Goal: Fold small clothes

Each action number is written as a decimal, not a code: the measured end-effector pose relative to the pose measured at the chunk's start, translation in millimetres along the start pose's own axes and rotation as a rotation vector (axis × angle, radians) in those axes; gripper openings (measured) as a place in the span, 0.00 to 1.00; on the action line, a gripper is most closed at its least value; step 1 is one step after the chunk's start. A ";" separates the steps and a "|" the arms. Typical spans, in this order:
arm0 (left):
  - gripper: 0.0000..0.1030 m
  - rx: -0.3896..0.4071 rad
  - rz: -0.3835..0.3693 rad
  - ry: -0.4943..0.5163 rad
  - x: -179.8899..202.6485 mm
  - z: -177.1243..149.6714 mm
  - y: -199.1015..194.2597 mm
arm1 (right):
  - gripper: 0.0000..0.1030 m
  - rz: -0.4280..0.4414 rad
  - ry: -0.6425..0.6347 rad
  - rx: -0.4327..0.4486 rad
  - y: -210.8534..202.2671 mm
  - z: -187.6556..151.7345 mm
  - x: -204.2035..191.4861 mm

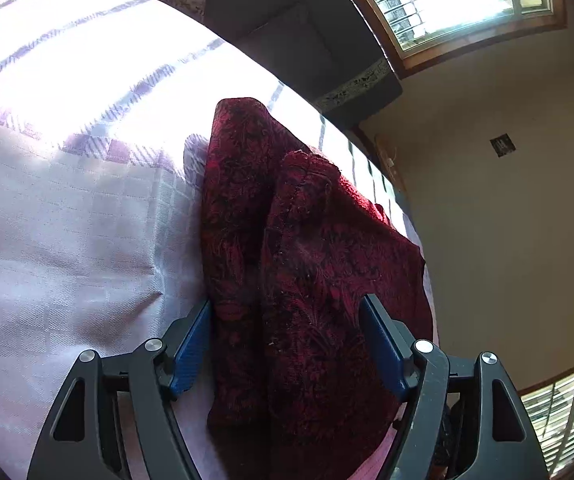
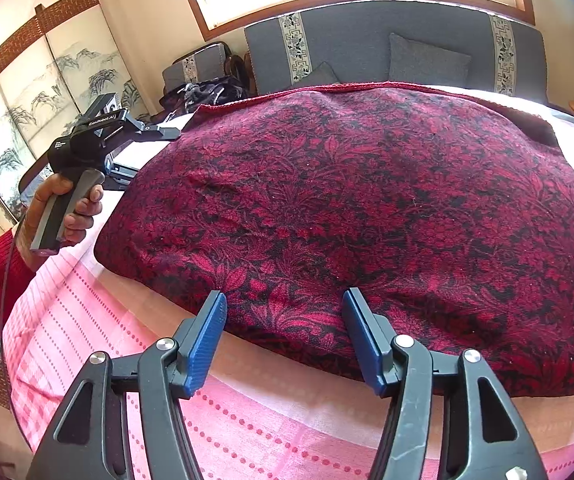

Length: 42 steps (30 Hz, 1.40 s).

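With both sets of jaws parted and gripping nothing, the red patterned cloth (image 2: 367, 208) lies half-folded on the bed (image 2: 87, 320), so the right gripper (image 2: 283, 324) should pinch its near edge next.

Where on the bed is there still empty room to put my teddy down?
Bare pink dotted bedsheet lies along the near edge, between the dark red flowery cloth and the open right gripper. Pale checked sheet spreads beside the cloth next to the left gripper. The middle is covered by that cloth.
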<state>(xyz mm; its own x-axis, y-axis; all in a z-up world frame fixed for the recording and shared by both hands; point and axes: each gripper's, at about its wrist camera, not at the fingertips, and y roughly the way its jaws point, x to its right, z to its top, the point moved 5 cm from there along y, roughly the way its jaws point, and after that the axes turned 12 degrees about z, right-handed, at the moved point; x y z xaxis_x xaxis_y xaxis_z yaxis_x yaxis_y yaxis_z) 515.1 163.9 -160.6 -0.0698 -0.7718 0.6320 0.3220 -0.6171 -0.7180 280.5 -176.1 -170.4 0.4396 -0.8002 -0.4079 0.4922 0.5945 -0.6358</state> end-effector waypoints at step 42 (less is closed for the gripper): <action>0.22 -0.083 0.040 0.138 223.9 -15.5 -0.2 | 0.09 0.396 0.523 0.102 72.6 119.0 94.6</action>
<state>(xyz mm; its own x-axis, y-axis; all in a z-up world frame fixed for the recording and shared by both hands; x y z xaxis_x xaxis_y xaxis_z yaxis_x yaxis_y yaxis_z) 484.7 -11.1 -23.5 -0.1896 -0.8063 0.5603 0.2487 -0.5914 -0.7670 447.2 -199.3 -177.2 0.1922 -0.4371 -0.8786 0.4485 0.8355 -0.3175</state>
